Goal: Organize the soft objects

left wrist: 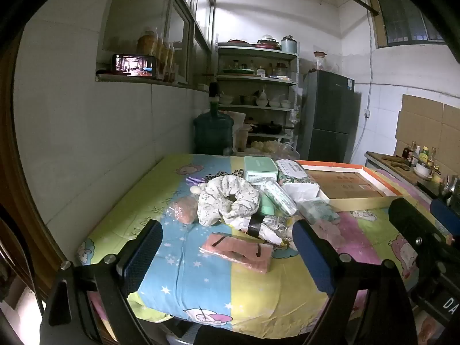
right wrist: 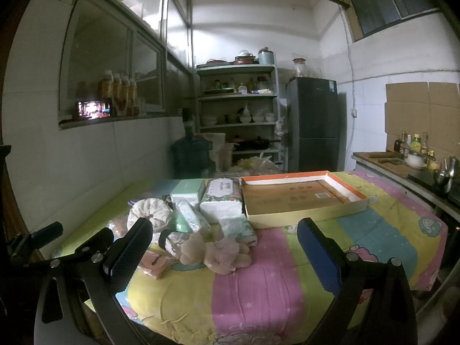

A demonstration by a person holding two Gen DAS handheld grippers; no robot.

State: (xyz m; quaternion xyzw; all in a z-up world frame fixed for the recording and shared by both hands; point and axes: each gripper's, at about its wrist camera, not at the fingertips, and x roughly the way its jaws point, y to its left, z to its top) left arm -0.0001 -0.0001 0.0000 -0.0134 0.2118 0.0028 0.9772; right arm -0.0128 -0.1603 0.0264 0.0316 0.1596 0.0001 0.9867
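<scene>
A table (right wrist: 258,287) covered by a striped pastel cloth with cartoon prints fills the lower half of both views, in a tiled kitchen with a dark fridge (right wrist: 313,123) and a metal shelf rack (right wrist: 238,109) behind it. On the table's far right lies a shallow cardboard tray (right wrist: 302,195) with an orange rim, holding only a flat sheet of cardboard. Left of the tray sits a heap of soft things: a floral neck pillow (left wrist: 227,198) curled into a ring, a pack of tissues (right wrist: 220,198) with a green box (right wrist: 187,191) beside it, and a smaller tissue pack (right wrist: 237,225) just in front. A beige plush toy (right wrist: 212,251) lies at the near edge of the heap, and a folded pink cloth (left wrist: 238,251) rests apart on the blue stripe. The left tool (left wrist: 227,248) hovers above the pink cloth, its jaws spread wide and empty. The right tool (right wrist: 227,247) hovers near the plush toy, likewise spread wide, gripping nothing.
</scene>
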